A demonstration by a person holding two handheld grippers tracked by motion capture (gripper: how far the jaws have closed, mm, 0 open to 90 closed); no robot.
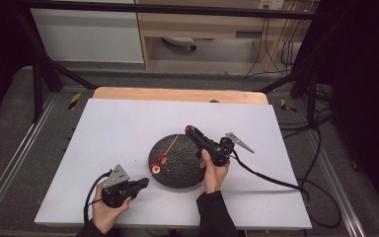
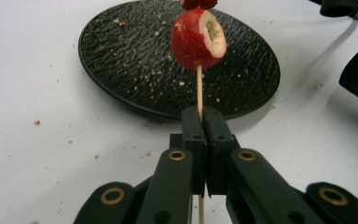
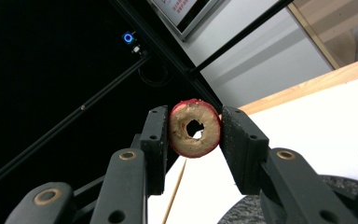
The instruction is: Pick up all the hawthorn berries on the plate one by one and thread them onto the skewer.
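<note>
Red cored fruit [image 3: 195, 128] sat pinched in my right claw [image 3: 195, 140]; my left claw [image 2: 203, 122] clamped the skewer [image 2: 199, 88]; lining hole to tip needed care.

One skewer [image 2: 199, 88]; three cored red fruits [image 2: 198, 38]; one black plate [image 1: 177, 170]; two grippers [image 1: 143, 183].

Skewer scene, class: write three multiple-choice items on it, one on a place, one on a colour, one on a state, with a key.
1. Where do the fruit crumbs lie?
A. on the black plate
B. in a bowl
C. on a napkin

2. What colour is the skin of the cored fruit piece in the right gripper?
A. green
B. red
C. yellow

3. How does the left gripper stand?
A. wide open
B. shut on the skewer
C. lying on the plate

Key: A, crumbs speckle the plate; B, a red rim rings the pale flesh; B, the jaws pinch the stick.
</note>
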